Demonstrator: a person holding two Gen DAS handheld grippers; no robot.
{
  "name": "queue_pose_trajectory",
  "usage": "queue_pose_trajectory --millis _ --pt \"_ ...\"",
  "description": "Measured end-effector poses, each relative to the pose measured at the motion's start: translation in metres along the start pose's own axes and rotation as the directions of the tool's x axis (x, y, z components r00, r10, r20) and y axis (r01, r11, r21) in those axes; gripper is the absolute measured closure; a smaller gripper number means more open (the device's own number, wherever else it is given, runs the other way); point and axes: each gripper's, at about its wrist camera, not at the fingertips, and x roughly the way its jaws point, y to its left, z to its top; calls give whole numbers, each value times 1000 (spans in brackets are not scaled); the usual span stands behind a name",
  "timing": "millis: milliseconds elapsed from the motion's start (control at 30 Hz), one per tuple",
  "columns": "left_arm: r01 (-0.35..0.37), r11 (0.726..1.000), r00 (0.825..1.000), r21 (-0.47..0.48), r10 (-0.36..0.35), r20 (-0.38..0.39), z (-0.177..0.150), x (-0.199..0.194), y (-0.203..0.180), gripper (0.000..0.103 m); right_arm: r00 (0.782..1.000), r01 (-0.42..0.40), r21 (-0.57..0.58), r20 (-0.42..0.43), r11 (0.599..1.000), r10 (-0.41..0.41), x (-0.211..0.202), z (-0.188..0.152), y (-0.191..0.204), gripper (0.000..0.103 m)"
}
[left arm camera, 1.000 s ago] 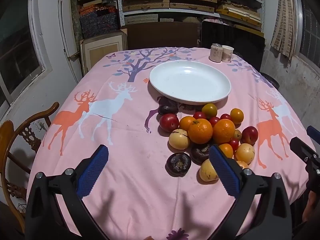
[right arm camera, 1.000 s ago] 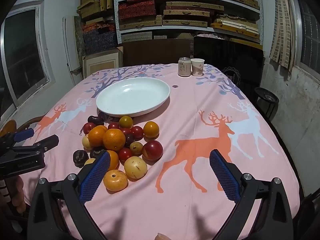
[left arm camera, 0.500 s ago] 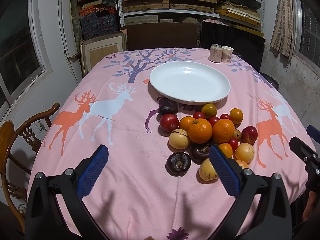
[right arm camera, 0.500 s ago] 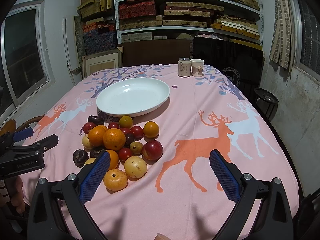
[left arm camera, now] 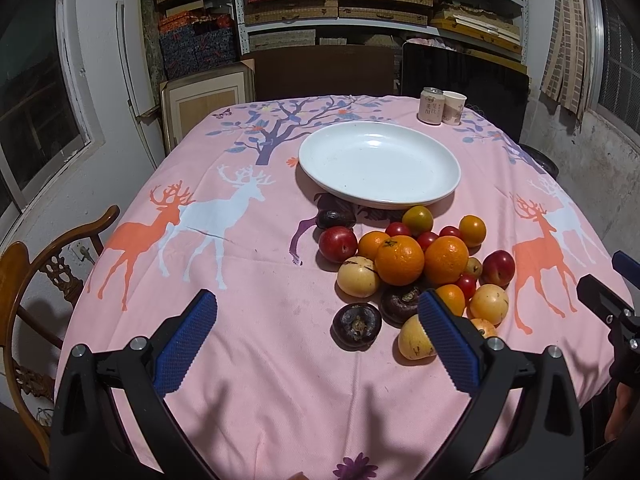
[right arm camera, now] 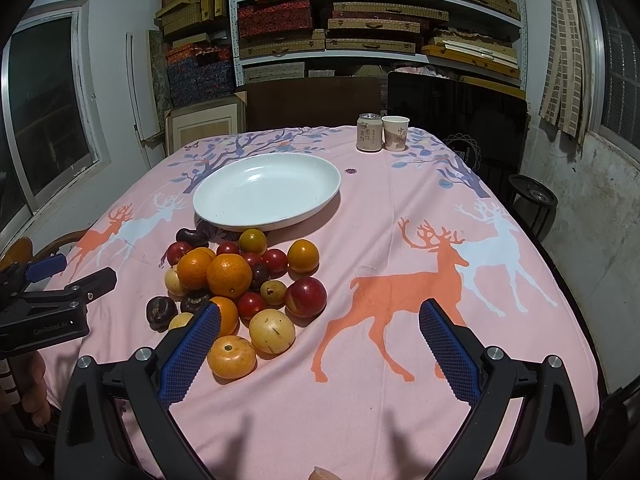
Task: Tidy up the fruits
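I had the left gripper (left arm camera: 316, 334) spread wide over the pink deer tablecloth (left arm camera: 224, 280), nothing between its blue pads (left arm camera: 184, 340); it hung at the near edge, left of the fruit pile (left arm camera: 416, 268); right gripper (right arm camera: 320, 344) also wide apart and empty, its left pad overlapping the pile's near side in view, contact not clear; white plate (right arm camera: 267, 190) sat bare just behind the pile, the nearest fruits tucked at its rim; pile held two big oranges (left arm camera: 400, 260) on top in the middle, red plums (left arm camera: 338, 244) at either flank, small red tomatoes, pale yellow round fruits (left arm camera: 358, 276) near me, two dark brown ones (left arm camera: 357, 326) at the front left; one orange persimmon-like fruit (right arm camera: 231, 357) lay closest to the right gripper; a dark fruit (left arm camera: 335, 219) sat alone beside the plate's near-left rim; can (right arm camera: 369, 132) and paper cup (right arm camera: 395, 133) stood side by side at the far edge, well apart from the fruit; wooden chair (left arm camera: 36, 264) at the left side of the table.
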Motion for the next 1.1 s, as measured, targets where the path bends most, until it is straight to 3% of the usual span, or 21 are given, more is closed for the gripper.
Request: queue_pose_trajectory --millis 1100 --pt "0 1000 1000 1 0 -2 0 -1 -1 4 1000 -1 0 -5 1000 1 2 0 0 4"
